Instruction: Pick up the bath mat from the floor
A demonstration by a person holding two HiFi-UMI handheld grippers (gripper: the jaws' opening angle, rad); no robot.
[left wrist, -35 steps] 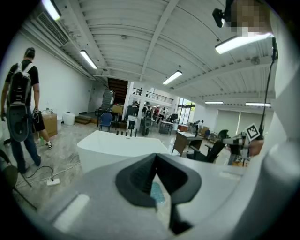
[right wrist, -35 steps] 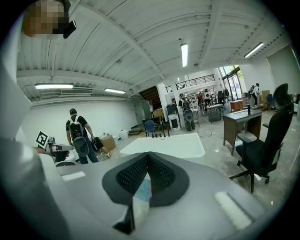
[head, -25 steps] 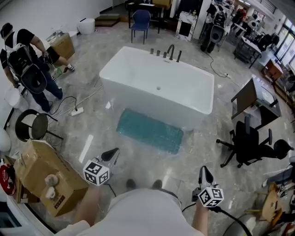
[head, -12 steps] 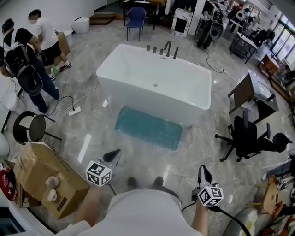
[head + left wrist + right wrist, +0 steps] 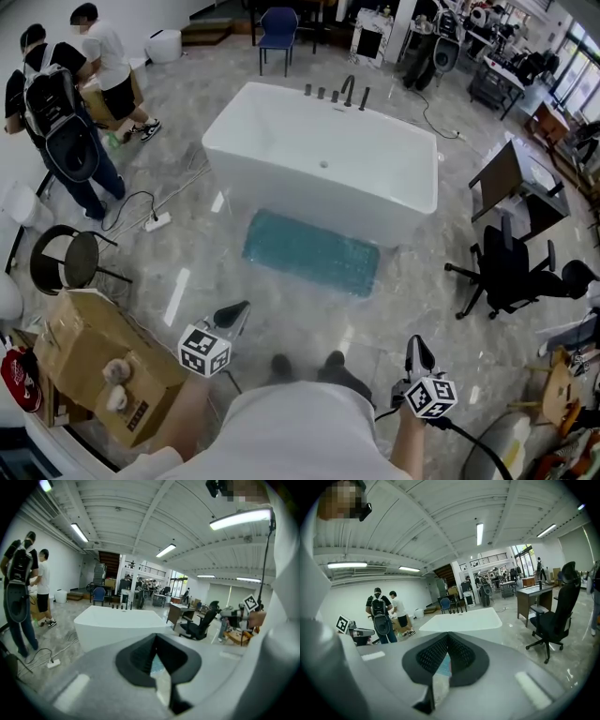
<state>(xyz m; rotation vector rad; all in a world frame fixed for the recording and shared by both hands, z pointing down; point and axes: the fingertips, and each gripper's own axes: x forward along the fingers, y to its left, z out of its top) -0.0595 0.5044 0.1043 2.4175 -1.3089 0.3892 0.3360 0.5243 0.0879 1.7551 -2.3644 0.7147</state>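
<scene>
The teal bath mat (image 5: 312,251) lies flat on the marble floor against the near side of the white bathtub (image 5: 323,159). My left gripper (image 5: 237,309) hovers low at the left, well short of the mat, jaws shut and empty. My right gripper (image 5: 417,343) is at the lower right, also shut and empty, pointing toward the tub. In the left gripper view the left gripper (image 5: 155,637) has its dark pads closed, with a sliver of the mat (image 5: 157,665) showing below them. The right gripper view shows the right gripper (image 5: 448,634) the same way, with the mat (image 5: 445,665) beneath.
A cardboard box (image 5: 89,361) and a black stool (image 5: 64,258) stand at the left. Two people (image 5: 70,98) stand at the upper left, near a power strip (image 5: 157,223) with cable. A black office chair (image 5: 516,272) and a desk (image 5: 511,183) are at the right.
A person in a white shirt has come into view beside the one with the backpack. My feet show further forward. Both grippers stay shut, about where they were.
</scene>
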